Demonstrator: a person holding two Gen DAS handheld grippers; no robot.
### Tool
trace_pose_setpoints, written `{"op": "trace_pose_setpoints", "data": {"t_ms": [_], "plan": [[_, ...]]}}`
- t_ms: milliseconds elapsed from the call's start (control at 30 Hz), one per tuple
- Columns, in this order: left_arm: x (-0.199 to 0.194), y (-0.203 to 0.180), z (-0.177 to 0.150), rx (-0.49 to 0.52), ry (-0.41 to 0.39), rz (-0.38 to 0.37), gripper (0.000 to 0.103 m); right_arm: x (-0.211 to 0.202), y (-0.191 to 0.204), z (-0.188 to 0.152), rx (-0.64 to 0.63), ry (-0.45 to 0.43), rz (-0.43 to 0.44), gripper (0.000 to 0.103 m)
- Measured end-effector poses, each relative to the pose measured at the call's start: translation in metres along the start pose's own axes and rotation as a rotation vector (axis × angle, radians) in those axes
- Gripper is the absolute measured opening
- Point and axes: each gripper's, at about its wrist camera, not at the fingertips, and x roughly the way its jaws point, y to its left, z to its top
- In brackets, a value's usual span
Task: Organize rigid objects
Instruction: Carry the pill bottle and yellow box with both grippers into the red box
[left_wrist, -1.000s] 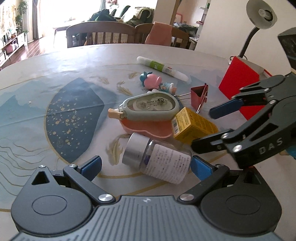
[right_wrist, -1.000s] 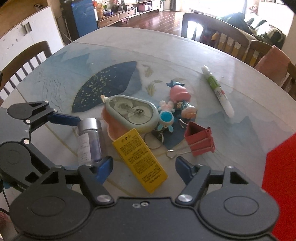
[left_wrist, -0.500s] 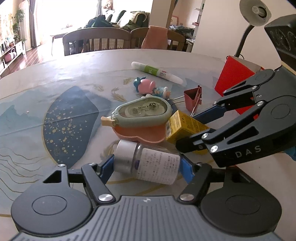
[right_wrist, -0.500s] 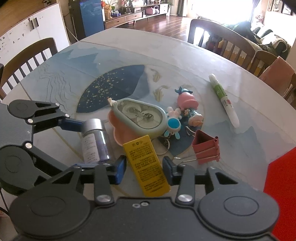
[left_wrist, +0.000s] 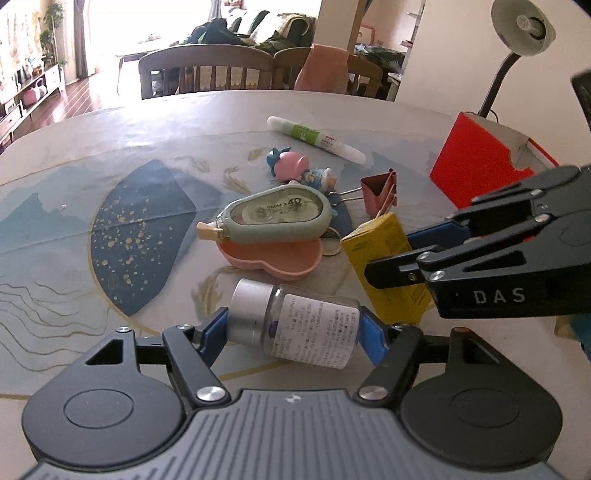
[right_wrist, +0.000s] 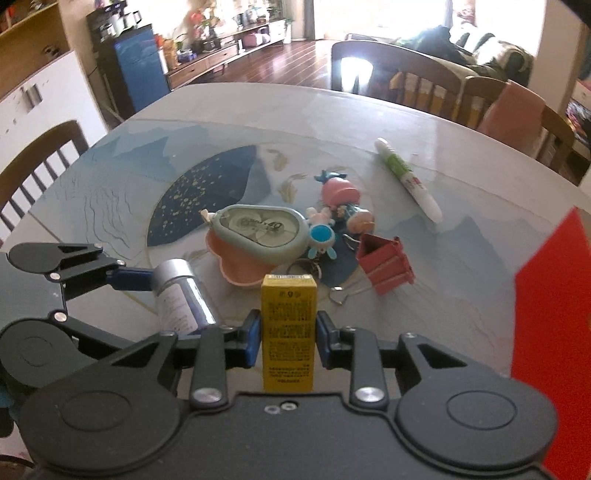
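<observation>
Correction tape (left_wrist: 271, 218) marked "5MM x 40", right gripper (left_wrist: 388, 254) (stamped "DAS")

Both wrist cameras looked steeply down, close over table (left_wrist: 110, 129); shared correction tape (left_wrist: 273, 216) (right_wrist: 258, 230), red box (left_wrist: 476, 166) (right_wrist: 554, 302).

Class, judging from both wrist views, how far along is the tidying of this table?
Nothing looks sorted yet. In hand: the left hand-held gripper clamps the bottle; the right hand-held gripper, just closing, grips the yellow box. Left: correction tape, binder clip, glue pen, toys.
</observation>
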Motion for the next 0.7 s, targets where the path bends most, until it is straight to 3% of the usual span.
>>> {"op": "trace_pose_setpoints", "data": {"t_ms": [700], "plan": [[-0.073, -0.062, 0.037, -0.028, -0.051, -0.034, 0.072, -0.115, -0.03, -0.011, 0.119, -0.145, 0.015, 0.029]]}}
